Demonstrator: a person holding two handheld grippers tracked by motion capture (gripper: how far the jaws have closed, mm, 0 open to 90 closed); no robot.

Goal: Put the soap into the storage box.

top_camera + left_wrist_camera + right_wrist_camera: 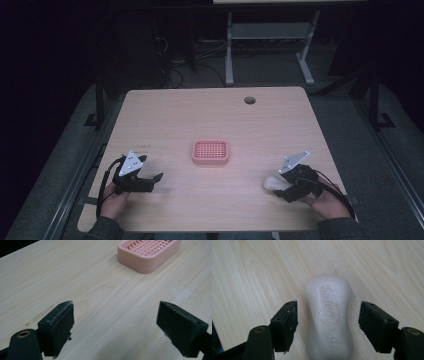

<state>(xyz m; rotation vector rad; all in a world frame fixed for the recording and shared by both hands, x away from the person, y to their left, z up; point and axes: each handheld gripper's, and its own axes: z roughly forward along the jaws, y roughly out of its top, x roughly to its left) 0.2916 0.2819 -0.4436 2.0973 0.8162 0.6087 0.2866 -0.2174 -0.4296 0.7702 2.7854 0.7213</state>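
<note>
A white bar of soap with raised lettering lies flat on the wooden table. My right gripper is open around it, one jaw on each side with small gaps. From above, the soap pokes out left of my right gripper near the front right. A pink slotted soap dish sits mid-table, empty. My left gripper rests open at the front left with nothing between its jaws; the left gripper view puts my left gripper over bare wood, with the dish ahead to the right.
A round cable hole is near the table's far edge. Beyond the table stands a white desk frame with cables on the dark floor. A hand holds each gripper at the table's front edge.
</note>
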